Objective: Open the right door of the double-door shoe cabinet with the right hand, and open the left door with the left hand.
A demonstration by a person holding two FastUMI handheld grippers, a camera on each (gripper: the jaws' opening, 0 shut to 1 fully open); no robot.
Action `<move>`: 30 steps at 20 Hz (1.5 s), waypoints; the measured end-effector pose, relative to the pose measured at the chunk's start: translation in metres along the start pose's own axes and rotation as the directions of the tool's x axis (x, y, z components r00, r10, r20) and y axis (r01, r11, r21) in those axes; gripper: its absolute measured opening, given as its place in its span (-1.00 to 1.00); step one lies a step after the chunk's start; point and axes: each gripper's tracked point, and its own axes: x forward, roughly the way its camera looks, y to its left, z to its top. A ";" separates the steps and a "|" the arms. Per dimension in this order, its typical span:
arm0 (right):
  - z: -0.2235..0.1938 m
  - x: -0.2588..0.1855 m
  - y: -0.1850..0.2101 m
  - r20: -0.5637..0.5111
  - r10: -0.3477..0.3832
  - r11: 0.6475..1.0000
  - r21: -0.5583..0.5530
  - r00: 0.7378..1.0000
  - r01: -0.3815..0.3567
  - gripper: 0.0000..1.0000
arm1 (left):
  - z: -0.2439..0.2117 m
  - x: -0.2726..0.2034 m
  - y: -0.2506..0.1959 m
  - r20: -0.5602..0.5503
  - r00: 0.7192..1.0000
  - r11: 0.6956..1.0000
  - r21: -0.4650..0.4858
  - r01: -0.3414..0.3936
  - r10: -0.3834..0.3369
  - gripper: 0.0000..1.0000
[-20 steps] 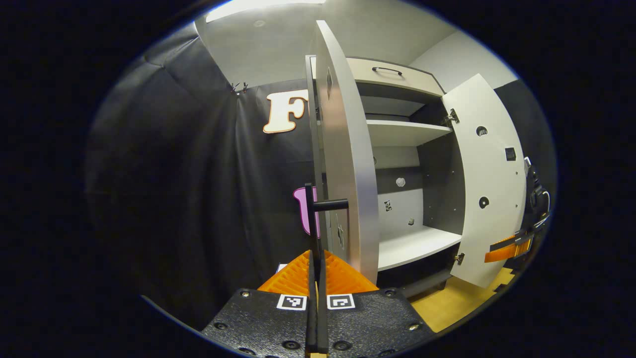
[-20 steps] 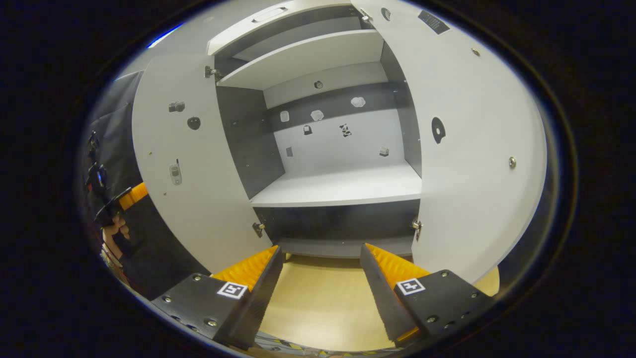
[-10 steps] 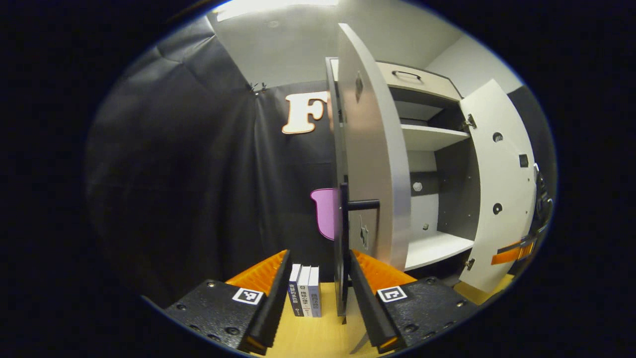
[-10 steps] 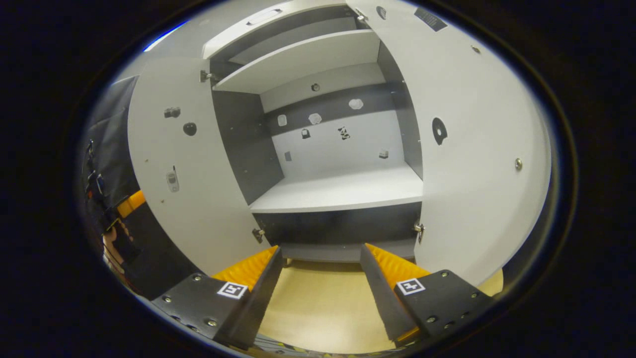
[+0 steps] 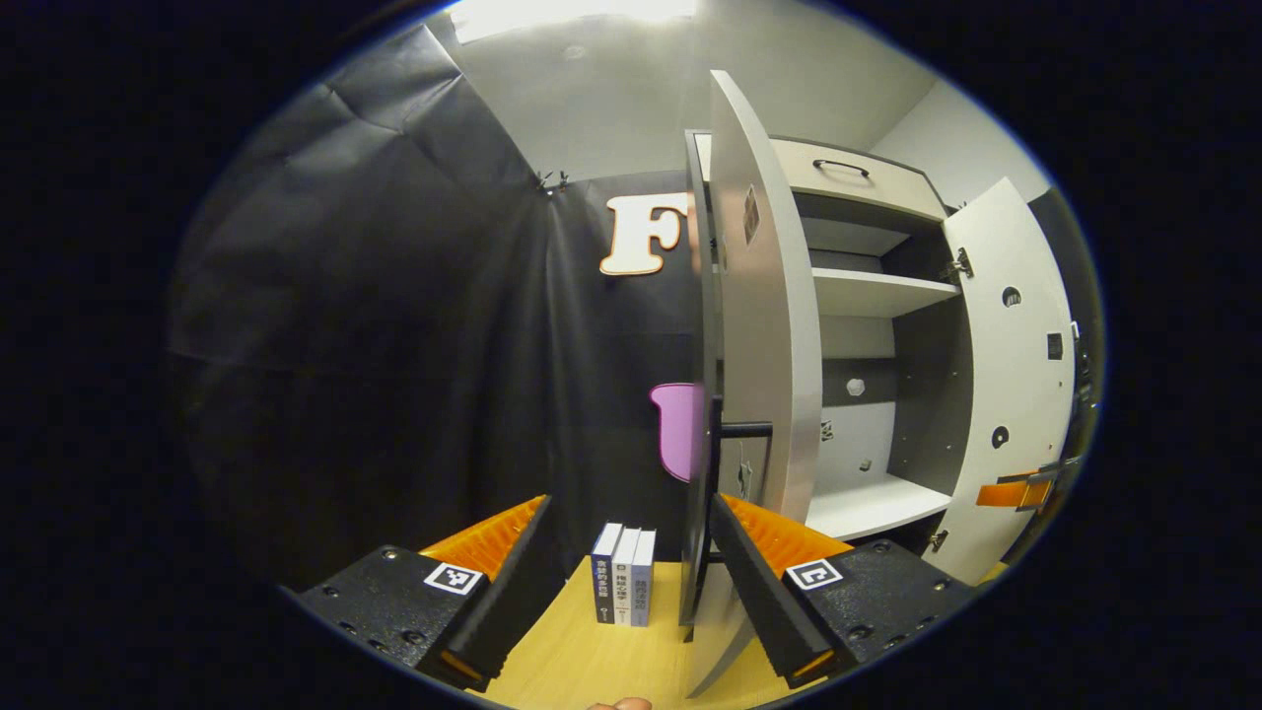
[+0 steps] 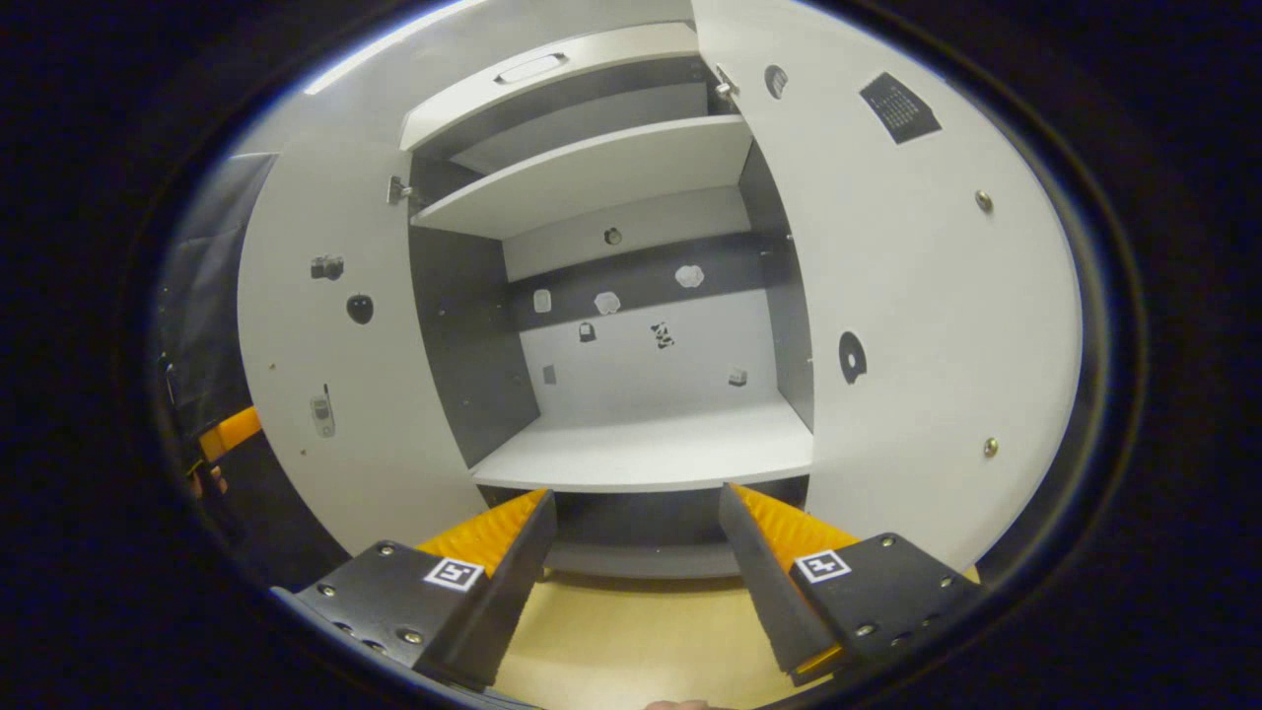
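Tongs: left tongs point(image 5: 626, 582) gape open beside the left door point(image 5: 764, 325) edge and its black handle point(image 5: 712, 463); right tongs point(image 6: 636, 552) gape before the open shoe cabinet point(image 6: 641, 454). Three books point(image 5: 623, 590) stand beyond, spine writing unreadable.

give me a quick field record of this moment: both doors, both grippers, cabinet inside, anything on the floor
left door: swung open, seen edge-on, black handle free
right door: swung open
left gripper: open, holding nothing
right gripper: open, holding nothing
cabinet interior: lower shelf and upper shelf bare
floor: three books upright beside left door
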 end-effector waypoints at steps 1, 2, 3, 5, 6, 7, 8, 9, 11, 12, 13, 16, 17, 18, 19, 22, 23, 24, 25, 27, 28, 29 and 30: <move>0.004 0.001 0.002 0.008 0.003 1.000 -0.013 1.000 -0.003 0.97 | 0.007 -0.006 0.002 0.004 1.000 1.000 0.021 -0.016 0.016 0.92; 0.008 0.002 0.003 0.014 0.007 1.000 -0.027 1.000 -0.007 0.97 | 0.015 -0.012 0.001 0.014 1.000 0.999 0.042 -0.027 0.027 0.90; 0.010 0.004 0.004 0.019 0.007 0.999 -0.042 1.000 -0.006 0.87 | 0.023 -0.016 -0.001 0.024 0.999 0.997 0.062 -0.037 0.035 0.90; 0.016 0.005 0.004 0.037 0.000 0.998 -0.070 0.999 0.002 0.97 | 0.041 -0.021 -0.010 0.053 0.998 0.994 0.096 -0.048 0.043 0.90; 0.020 0.004 0.005 0.046 -0.001 0.997 -0.078 0.999 0.005 0.97 | 0.050 -0.025 -0.019 0.073 0.997 0.994 0.107 -0.036 0.028 0.89; 0.025 0.003 0.006 0.061 -0.003 0.996 -0.083 0.998 0.008 0.97 | 0.058 -0.030 -0.032 0.091 0.996 0.993 0.119 -0.014 0.003 0.89; 0.030 0.001 0.008 0.074 -0.001 0.997 -0.083 0.997 0.007 0.97 | 0.062 -0.032 -0.049 0.107 0.994 0.991 0.131 0.014 -0.028 0.90; 0.036 -0.002 0.012 0.090 0.004 0.997 -0.079 0.996 0.004 0.97 | 0.066 -0.032 -0.068 0.118 0.991 0.990 0.136 0.048 -0.064 0.87; 0.048 -0.007 0.014 0.122 0.006 0.997 -0.075 0.992 0.003 0.92 | 0.068 -0.026 -0.107 0.125 0.981 0.985 0.108 0.138 -0.151 0.89; 0.055 -0.011 0.015 0.141 0.007 0.997 -0.074 0.990 0.004 0.87 | 0.067 -0.023 -0.126 0.125 0.973 0.979 0.090 0.185 -0.195 0.99; 0.061 -0.013 0.014 0.159 0.001 0.997 -0.076 0.987 0.011 0.87 | 0.067 -0.019 -0.143 0.123 0.965 0.971 0.079 0.225 -0.234 0.91; 0.078 -0.028 0.006 0.208 -0.036 0.994 -0.095 0.977 0.057 0.97 | 0.061 -0.008 -0.184 0.114 0.938 0.945 0.051 0.323 -0.326 0.99; 0.082 -0.033 0.003 0.223 -0.050 0.992 -0.101 0.973 0.074 0.97 | 0.060 -0.004 -0.195 0.110 0.931 0.938 0.039 0.346 -0.348 0.99; 0.087 -0.039 0.001 0.237 -0.061 0.990 -0.108 0.970 0.089 0.97 | 0.058 0.000 -0.205 0.104 0.926 0.931 0.029 0.363 -0.364 0.92; 0.091 -0.044 -0.002 0.251 -0.076 0.987 -0.116 0.965 0.108 0.97 | 0.057 0.003 -0.214 0.099 0.919 0.924 0.022 0.381 -0.381 0.92; 0.104 -0.059 -0.011 0.287 -0.116 0.979 -0.126 0.951 0.157 0.97 | 0.051 0.012 -0.243 0.081 0.898 0.901 -0.001 0.434 -0.432 0.92; 0.106 -0.063 -0.013 0.293 -0.128 0.977 -0.125 0.948 0.170 0.97 | 0.050 0.013 -0.250 0.077 0.892 0.894 -0.011 0.448 -0.446 0.92; 0.108 -0.067 -0.016 0.296 -0.140 0.975 -0.125 0.945 0.183 0.97 | 0.047 0.015 -0.258 0.070 0.887 0.889 -0.021 0.458 -0.456 0.92; 0.108 -0.068 -0.019 0.297 -0.152 0.972 -0.127 0.943 0.196 0.87 | 0.044 0.017 -0.262 0.061 0.886 0.887 -0.029 0.461 -0.459 0.92; 0.106 -0.071 -0.021 0.296 -0.163 0.970 -0.128 0.941 0.208 0.97 | 0.035 0.024 -0.263 0.027 0.896 0.895 -0.032 0.444 -0.443 0.99; 0.105 -0.071 -0.020 0.292 -0.162 0.970 -0.128 0.943 0.206 0.97 | 0.029 0.027 -0.261 0.007 0.903 0.903 -0.029 0.429 -0.429 0.93; 0.102 -0.072 -0.019 0.286 -0.161 0.971 -0.128 0.945 0.204 0.97 | 0.024 0.031 -0.262 -0.011 0.906 0.906 -0.029 0.423 -0.423 0.93; 0.099 -0.073 -0.018 0.283 -0.161 0.970 -0.130 0.946 0.204 0.97 | 0.019 0.031 -0.263 -0.028 0.906 0.906 -0.035 0.422 -0.423 0.94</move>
